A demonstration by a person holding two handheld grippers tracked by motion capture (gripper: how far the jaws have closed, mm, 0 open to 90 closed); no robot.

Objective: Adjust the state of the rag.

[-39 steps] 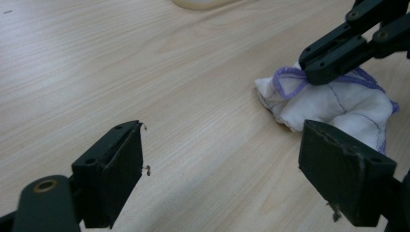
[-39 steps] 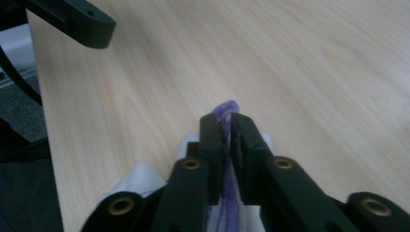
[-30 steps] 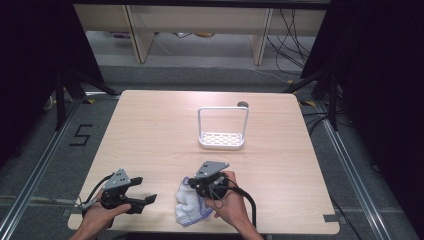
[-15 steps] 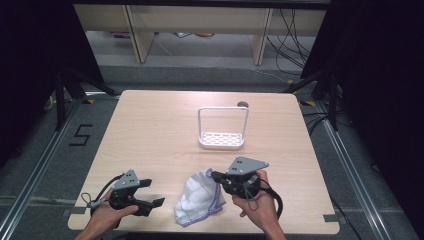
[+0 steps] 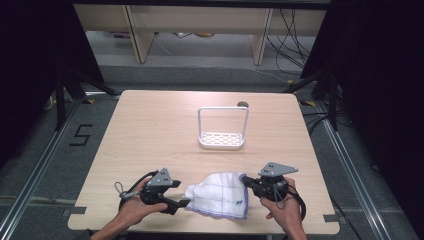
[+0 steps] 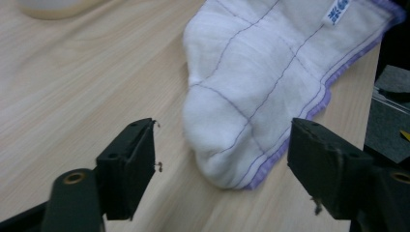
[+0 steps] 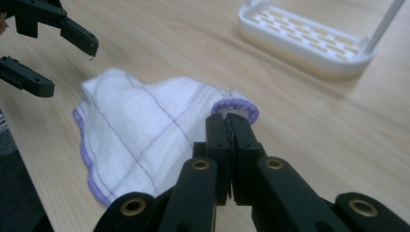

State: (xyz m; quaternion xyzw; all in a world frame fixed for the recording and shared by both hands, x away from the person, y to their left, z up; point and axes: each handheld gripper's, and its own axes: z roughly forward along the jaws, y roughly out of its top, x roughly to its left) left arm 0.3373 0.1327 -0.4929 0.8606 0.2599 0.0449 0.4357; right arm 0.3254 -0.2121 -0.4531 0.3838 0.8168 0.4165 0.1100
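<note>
1. A white cloth (image 5: 220,198) lies on the light wooden surface (image 5: 150,130), near the edge closest to the person and between the two tongs.
2. The cloth is soft and rumpled, crossed by thin purple grid lines, and edged all round with purple stitching. A small blue-and-white label (image 6: 337,10) sits close to one hem.
3. In the high view the cloth spreads out roughly as a fan: narrow at its right corner, wider and bunched toward the left.
4. The right tongs (image 7: 232,126) are pressed together on a purple-hemmed corner of the cloth, which curls up just above the tips. A hand (image 5: 283,212) grips them from below.
5. The left tongs (image 6: 222,159) are spread wide and hold nothing. The rounded, folded end of the cloth lies on the surface between the two jaws, with a gap on each side.
6. The left hand (image 5: 132,212) holds those tongs low over the surface, pointing toward the cloth.
7. Farther back, well apart from the cloth, a white slotted rack (image 5: 222,140) with a tall hoop handle stands on the surface.
</note>
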